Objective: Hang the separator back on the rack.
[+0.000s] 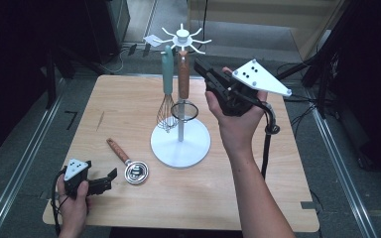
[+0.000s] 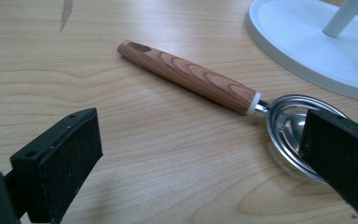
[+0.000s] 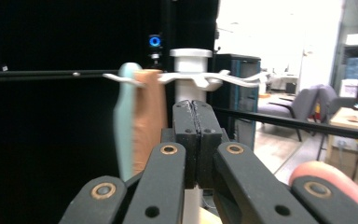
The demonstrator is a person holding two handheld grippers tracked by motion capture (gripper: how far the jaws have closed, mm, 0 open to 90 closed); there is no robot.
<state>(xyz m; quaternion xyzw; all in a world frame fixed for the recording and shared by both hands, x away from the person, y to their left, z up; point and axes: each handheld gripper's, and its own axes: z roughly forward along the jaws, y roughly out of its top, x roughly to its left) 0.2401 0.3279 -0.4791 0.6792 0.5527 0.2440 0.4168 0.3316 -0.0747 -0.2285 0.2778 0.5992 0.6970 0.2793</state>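
A white utensil stand (image 1: 181,144) rises at the table's middle, with a spoked hub (image 1: 182,35) on top. A teal-handled whisk (image 1: 167,94) and a wood-handled ring strainer (image 1: 183,82) hang from it. A wood-handled metal scoop (image 1: 129,162) lies on the table left of the base. My left gripper (image 1: 108,179) rests low at the front left, open, its jaws pointing at the scoop (image 2: 191,77), whose metal head (image 2: 286,126) lies by the right pad (image 2: 340,158). My right gripper (image 1: 199,65) is held up just right of the hanging handles, shut and empty. In its view the shut right gripper (image 3: 192,112) faces the hub (image 3: 191,65).
The wooden table (image 1: 129,99) has a small dark mark at its left. The stand's white base (image 2: 317,46) sits just beyond the scoop. Black frames and rails stand around the table, and cables trail from both grippers.
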